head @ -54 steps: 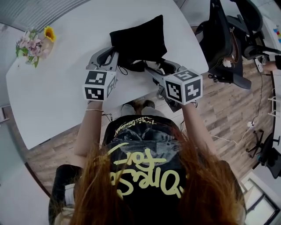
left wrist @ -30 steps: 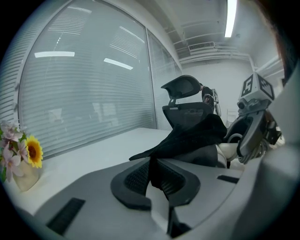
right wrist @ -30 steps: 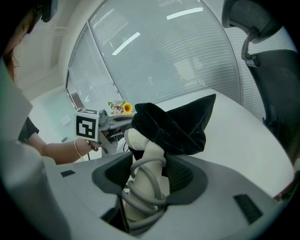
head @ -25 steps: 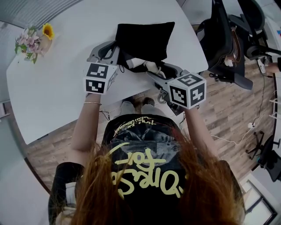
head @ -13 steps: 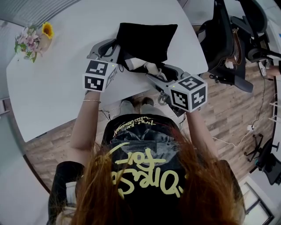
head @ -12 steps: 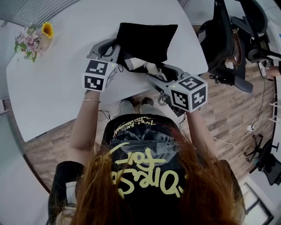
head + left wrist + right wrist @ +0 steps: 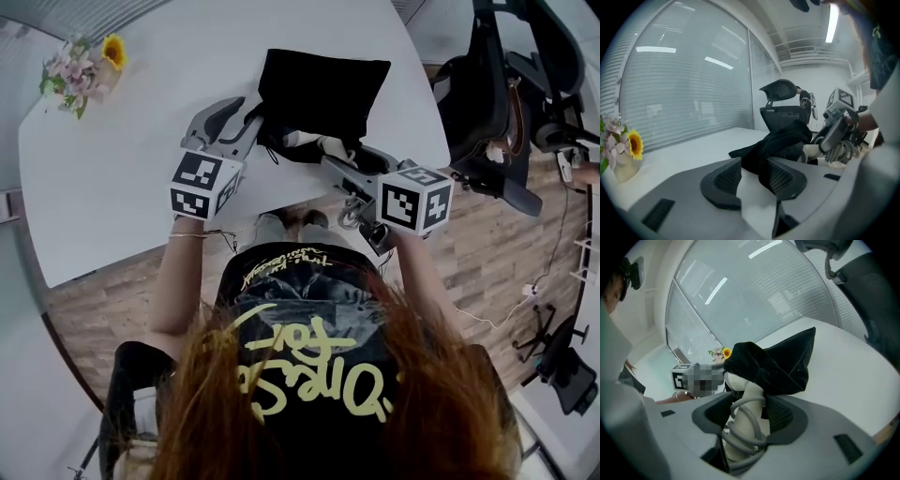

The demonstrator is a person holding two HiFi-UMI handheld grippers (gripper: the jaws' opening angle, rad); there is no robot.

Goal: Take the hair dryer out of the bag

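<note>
Near the front edge of the smooth white table [image 7: 122, 187], towards its right end, lies a soft black cloth bag [image 7: 323, 80], slumped and creased, its mouth turned towards the person standing there. Out of that mouth pokes the hair dryer [image 7: 746, 392]. It shows a rounded, matte cream handle with a grey rubbery cord [image 7: 740, 434] wound round it in loose loops, and its upper part runs in under the dark cloth, where I can't make it out. The right gripper [image 7: 747, 413] has the handle clamped between its two cross-hatched dark pads, the jaws standing wide around handle and cord together. On the other side, the left gripper [image 7: 753, 169] sits at the bag's left corner. Its jaws have just been opening and now stand partly apart, with a limp fold of the black cloth hanging between the textured pads, close by the right-hand one but not squeezed. Both grippers are bulky moulded grey plastic, and they sit near each other on either side of the bag's mouth. Off at the table's far left corner stands a small pale vase [image 7: 626, 168] of flowers [image 7: 82, 64], a yellow sunflower among pink blooms. Beyond the table's right end, a black office chair [image 7: 487, 94] stands on a wood-plank floor [image 7: 487, 272].
</note>
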